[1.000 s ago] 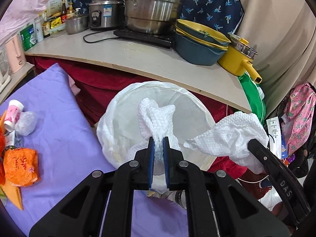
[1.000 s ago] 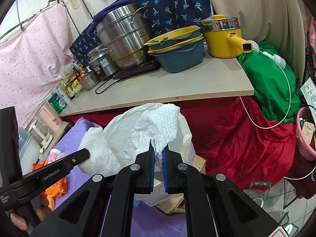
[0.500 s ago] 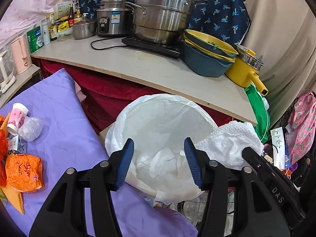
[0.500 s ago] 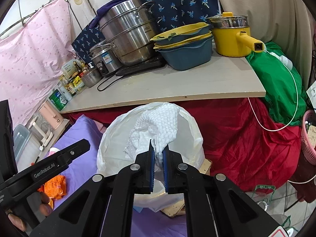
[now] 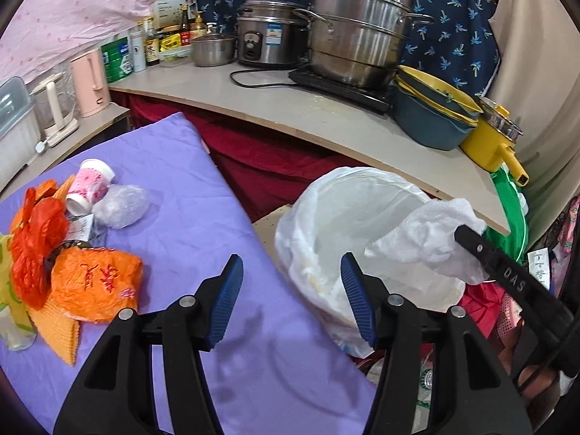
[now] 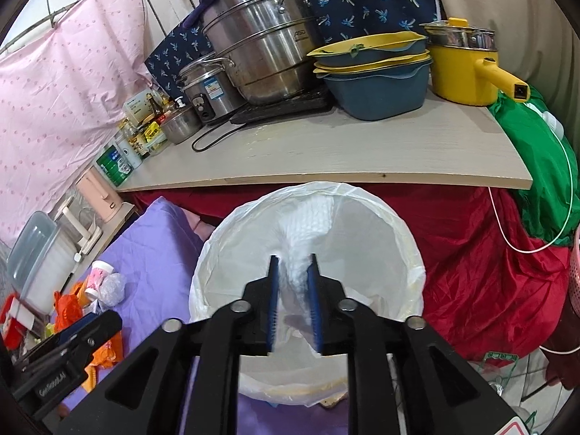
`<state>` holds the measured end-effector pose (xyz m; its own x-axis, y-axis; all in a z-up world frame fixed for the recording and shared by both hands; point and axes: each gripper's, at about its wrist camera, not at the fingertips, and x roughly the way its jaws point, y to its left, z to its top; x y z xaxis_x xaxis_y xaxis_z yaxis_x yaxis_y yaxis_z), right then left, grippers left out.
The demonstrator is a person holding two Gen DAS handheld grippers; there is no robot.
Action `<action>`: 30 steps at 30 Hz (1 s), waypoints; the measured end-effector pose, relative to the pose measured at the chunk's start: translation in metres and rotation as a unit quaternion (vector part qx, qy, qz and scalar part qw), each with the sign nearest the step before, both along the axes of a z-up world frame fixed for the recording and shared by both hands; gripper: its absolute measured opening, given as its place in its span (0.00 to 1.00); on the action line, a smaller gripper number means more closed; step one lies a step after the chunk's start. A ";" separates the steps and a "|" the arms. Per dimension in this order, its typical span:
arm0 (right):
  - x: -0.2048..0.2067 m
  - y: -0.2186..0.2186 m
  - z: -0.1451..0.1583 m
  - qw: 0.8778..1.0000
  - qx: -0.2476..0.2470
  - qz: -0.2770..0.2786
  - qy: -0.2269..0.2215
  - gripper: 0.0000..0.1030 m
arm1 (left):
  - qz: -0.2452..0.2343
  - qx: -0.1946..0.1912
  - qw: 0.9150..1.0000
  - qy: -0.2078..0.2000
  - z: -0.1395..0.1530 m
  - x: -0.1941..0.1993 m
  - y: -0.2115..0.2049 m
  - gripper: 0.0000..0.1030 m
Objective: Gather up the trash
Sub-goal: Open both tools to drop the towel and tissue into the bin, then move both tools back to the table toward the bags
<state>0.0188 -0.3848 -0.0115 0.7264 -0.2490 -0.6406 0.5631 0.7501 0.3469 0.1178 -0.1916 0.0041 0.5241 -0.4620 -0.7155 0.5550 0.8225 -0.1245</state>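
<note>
Behind the work area a long tabletop (image 6: 326, 159) carries steel pots, stacked blue and yellow basins and a yellow pot, and in front of it stands a bin lined with a white trash bag (image 6: 398, 239). Beside the bin lies a purple cloth surface (image 5: 188, 195) where more trash waits.

The left hand-held gripper (image 5: 291, 297) has its jaws wide apart and holds nothing. One second ago it was clamped on a wad of white paper over the bag; now that wad is gone from it, so it was most likely dropped inside. This gripper has also turned away from the bin and now points at the edge of the purple cloth.

The right hand-held gripper (image 6: 293, 304) hangs above the mouth of the bag. Half a second ago its jaws were pressed together on a white paper towel (image 6: 308, 224); now they stand partly apart, and the towel looks blurred between and beyond them, so it seems to be falling into the bag. Whether the pads still touch it cannot be told.

So two pieces are probably collected. What remains is on the purple cloth: an orange plastic bag (image 5: 90, 282), a red plastic bag (image 5: 36, 239), a pink paper cup (image 5: 88, 186) lying on its side, and a crumpled clear film (image 5: 121, 204) just beside the cup. The left gripper is the nearer one, and it is likely to go for these next.
</note>
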 end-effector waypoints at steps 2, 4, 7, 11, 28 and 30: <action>0.001 0.003 0.003 1.000 -0.002 -0.002 -0.006 0.38 | 0.008 0.002 1.000 -0.002 -0.001 0.001 0.006 0.55; 0.000 0.006 0.007 1.000 -0.006 -0.005 -0.013 0.46 | 0.021 -0.001 1.000 -0.002 0.000 0.002 0.014 0.62; 0.001 0.014 0.012 1.000 -0.017 -0.001 -0.014 0.46 | 0.027 -0.004 1.000 -0.007 0.002 0.001 0.022 0.64; -0.001 0.026 0.020 1.000 -0.018 0.008 -0.022 0.46 | 0.036 -0.004 0.999 -0.011 0.004 -0.001 0.032 0.64; 0.003 0.111 0.043 0.996 -0.028 0.077 -0.034 0.54 | 0.101 -0.006 0.995 -0.026 0.013 -0.009 0.109 0.72; 0.005 0.120 0.045 0.995 -0.027 0.086 -0.035 0.55 | 0.111 -0.005 0.993 -0.028 0.014 -0.010 0.120 0.72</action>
<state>0.0237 -0.2652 0.0334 0.8041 -0.1507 -0.5750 0.4008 0.8518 0.3373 0.1082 -0.0721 0.0177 0.6532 -0.3366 -0.6782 0.3658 0.9246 -0.1065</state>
